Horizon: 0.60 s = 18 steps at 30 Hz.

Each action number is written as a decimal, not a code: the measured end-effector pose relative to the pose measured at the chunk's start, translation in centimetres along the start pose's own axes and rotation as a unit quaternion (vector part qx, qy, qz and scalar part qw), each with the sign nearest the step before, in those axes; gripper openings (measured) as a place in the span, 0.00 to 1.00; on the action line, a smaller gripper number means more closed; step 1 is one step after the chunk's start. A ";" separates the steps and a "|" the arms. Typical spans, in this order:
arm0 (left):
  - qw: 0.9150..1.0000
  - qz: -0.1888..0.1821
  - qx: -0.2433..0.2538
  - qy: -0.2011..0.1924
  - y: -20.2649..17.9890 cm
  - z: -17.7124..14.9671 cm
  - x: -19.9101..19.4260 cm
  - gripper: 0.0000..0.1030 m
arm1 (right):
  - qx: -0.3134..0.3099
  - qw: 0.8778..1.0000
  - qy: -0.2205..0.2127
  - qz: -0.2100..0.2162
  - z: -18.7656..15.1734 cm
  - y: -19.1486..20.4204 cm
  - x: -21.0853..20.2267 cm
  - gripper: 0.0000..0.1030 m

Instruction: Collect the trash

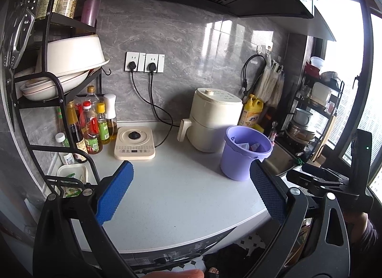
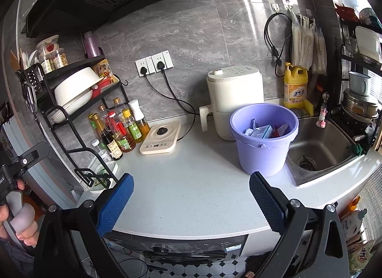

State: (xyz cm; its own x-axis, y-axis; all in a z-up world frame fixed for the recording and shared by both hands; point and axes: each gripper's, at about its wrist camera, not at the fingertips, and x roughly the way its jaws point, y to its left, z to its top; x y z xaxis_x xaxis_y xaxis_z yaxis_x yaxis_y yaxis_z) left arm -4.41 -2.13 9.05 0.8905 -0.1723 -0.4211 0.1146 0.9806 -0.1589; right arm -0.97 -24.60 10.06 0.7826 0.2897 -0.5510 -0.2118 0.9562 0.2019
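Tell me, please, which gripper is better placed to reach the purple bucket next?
Right, probably. The right gripper is open, with the purple bucket just ahead. From the left gripper, also open, the bucket sits further right.

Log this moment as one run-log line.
left tool: open, empty | right tool: open, empty | purple bucket: upright on countertop, holds packaging trash

Grey marble wall (image 2: 191, 39), white countertop (image 2: 191, 194), bright window (image 1: 343, 46), tiled floor (image 2: 191, 270).
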 end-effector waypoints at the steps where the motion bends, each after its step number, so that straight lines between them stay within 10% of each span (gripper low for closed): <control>1: 1.000 0.000 -0.001 0.001 0.0 0.0 0.0 0.94 | -0.001 1.000 -0.001 0.002 0.0 0.1 0.0 0.92; 18: 1.000 0.000 -0.011 0.004 0.7 -0.3 -0.8 0.94 | -0.001 1.000 -0.007 -0.005 -0.6 0.6 -1.0 0.92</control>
State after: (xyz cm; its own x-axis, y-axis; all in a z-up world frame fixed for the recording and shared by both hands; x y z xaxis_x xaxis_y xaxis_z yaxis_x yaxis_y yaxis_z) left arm -5.21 -1.34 8.97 0.8872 -0.1726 -0.4278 0.1047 0.9785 -0.1777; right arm -2.26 -24.25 10.24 0.7931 0.2794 -0.5412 -0.2054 0.9592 0.1942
